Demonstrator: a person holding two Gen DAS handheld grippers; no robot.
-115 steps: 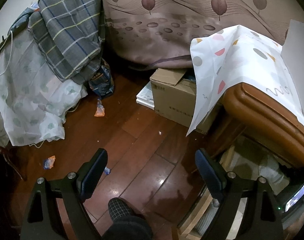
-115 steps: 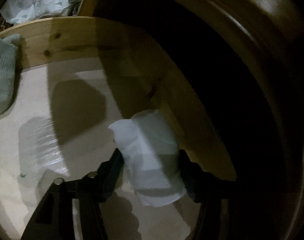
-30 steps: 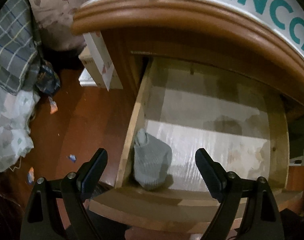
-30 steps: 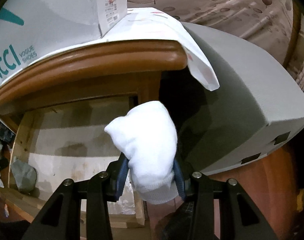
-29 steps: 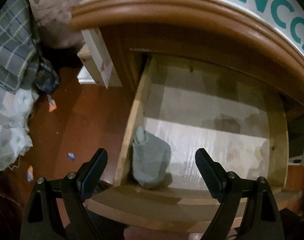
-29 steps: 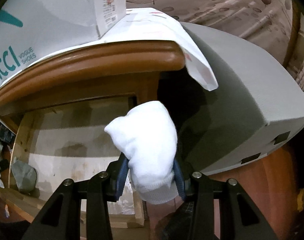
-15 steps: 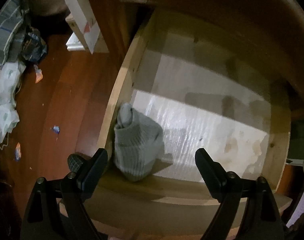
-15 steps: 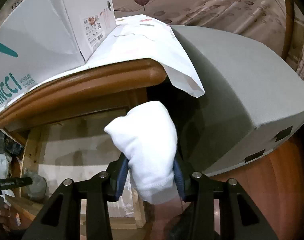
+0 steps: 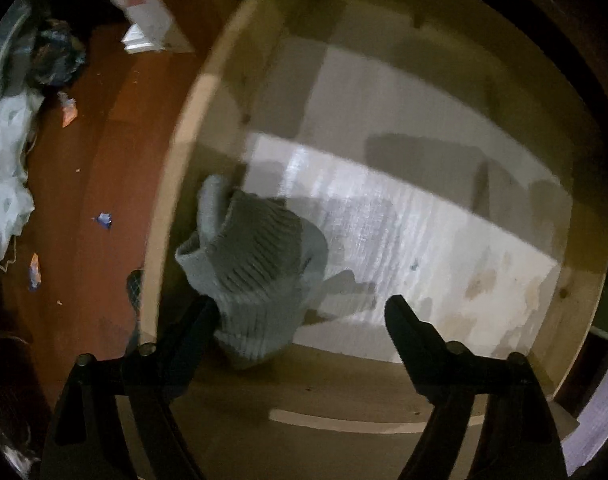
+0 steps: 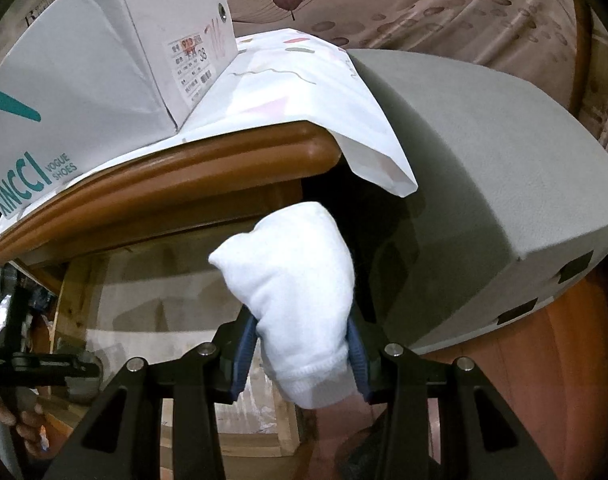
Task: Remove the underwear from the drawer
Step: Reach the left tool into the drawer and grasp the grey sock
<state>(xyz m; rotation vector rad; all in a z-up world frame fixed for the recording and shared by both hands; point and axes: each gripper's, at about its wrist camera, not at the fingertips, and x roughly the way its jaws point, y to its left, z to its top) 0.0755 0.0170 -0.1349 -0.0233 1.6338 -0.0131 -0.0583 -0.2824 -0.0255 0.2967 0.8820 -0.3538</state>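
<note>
A bedroom corner with a red-brown wooden floor [image 9: 115, 148] and a leaf-patterned curtain [image 10: 384, 4]; the pulled-out drawer [image 9: 163, 208] of a wooden cabinet [image 10: 191, 184] serves as landmark. The left gripper [image 9: 299, 316] points down into the drawer near its front left corner, jaws spread wide and just narrowing a little. A grey ribbed bundle [image 9: 255, 268] lies between them: the left finger [image 9: 191, 320] appears to touch its edge, the right finger stands well apart from it. The bundle rests on the drawer's pale lining against the left wall. The right gripper [image 10: 301, 344], outside the drawer at its right front, is closed on a white folded bundle [image 10: 299, 292], blue pads pressing both sides, the cloth clear of the drawer. Above the drawer, on the cabinet top, lies a patterned cloth [image 10: 324, 92] with a shoe box [image 10: 103, 60] on it. Right of the cabinet stands a grey upholstered block [image 10: 496, 168]. Scraps and crumpled fabric [image 9: 7, 184] litter the floor left of the drawer.
</note>
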